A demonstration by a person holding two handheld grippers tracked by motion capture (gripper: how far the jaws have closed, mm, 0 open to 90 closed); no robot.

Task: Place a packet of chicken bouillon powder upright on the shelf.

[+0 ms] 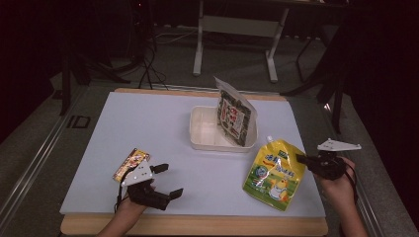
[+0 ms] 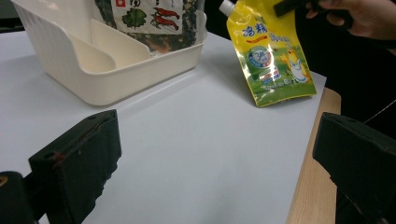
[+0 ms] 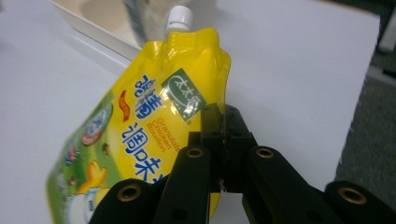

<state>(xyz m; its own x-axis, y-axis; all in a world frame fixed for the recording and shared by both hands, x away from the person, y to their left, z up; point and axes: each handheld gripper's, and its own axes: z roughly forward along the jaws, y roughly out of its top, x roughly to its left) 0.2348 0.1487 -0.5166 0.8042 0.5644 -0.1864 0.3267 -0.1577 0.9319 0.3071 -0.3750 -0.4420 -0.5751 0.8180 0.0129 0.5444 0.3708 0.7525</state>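
A yellow spouted pouch [image 1: 273, 173] with a white cap hangs tilted at the right of the white mat [image 1: 148, 128]. My right gripper [image 1: 300, 158] is shut on its upper right edge. In the right gripper view the black jaws pinch the pouch's [image 3: 154, 107] side seam at my right gripper [image 3: 219, 119]. The left gripper view shows the pouch [image 2: 273, 56] with its top raised and its bottom edge low by the mat. My left gripper [image 1: 172, 179] rests near the front left, open and holding nothing; its jaws stand wide apart in its own view [image 2: 215, 154].
A white bin [image 1: 202, 140] sits mid-table with a dark seaweed packet [image 1: 234, 111] leaning inside it. The bin [image 2: 93, 70] has an inner divider. A small yellow-brown snack packet [image 1: 131, 163] lies just left of my left gripper. The wooden table edge [image 1: 197, 224] runs along the front.
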